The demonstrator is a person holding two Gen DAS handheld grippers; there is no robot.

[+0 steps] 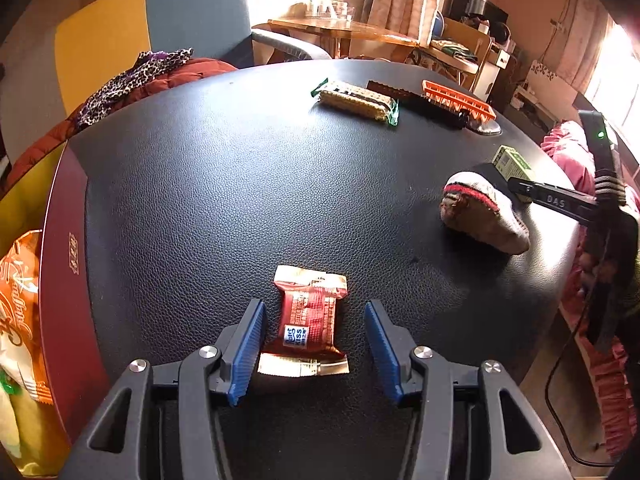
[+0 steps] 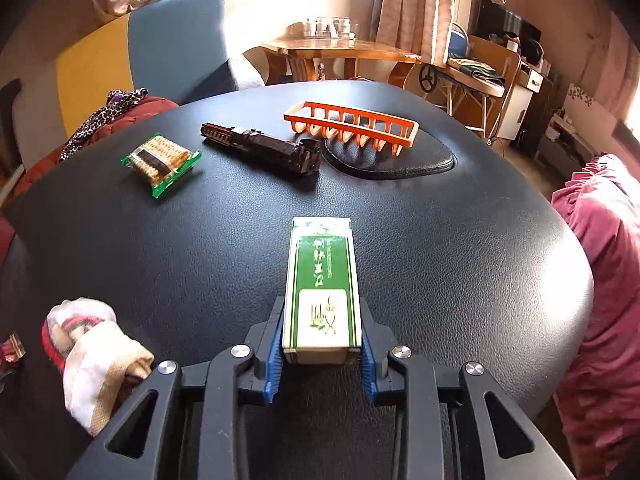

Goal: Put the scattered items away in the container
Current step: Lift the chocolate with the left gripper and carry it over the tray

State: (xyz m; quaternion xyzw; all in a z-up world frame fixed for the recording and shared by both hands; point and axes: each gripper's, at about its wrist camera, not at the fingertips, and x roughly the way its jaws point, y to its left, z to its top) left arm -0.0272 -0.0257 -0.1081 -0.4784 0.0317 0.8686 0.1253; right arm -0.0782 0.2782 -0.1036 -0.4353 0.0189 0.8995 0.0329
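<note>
Two hand-held grippers work a black leather-look table at once. The right gripper [image 2: 322, 354] has its blue pads pressed against both long sides of a green box [image 2: 322, 292], gripping the near end so the rest juts forward, a hold that suits lifting it lengthwise. The left gripper [image 1: 314, 344] stands wide apart around a red snack packet [image 1: 310, 320] near the table's near edge; its left pad is at the wrapper, the right one well clear, so nothing is gripped yet. Straddling the packet this way sets up a squeeze across its narrow width. A rolled sock [image 1: 482, 216] lies just beside the right gripper near the right edge. Toward the far edge wait a biscuit pack [image 2: 162, 164], a dark brick-built toy [image 2: 262, 150] and an orange rack [image 2: 352, 126]. The container may be the dark red box [image 1: 66, 304] at the left edge, holding snack bags, though that is a judgement
</note>
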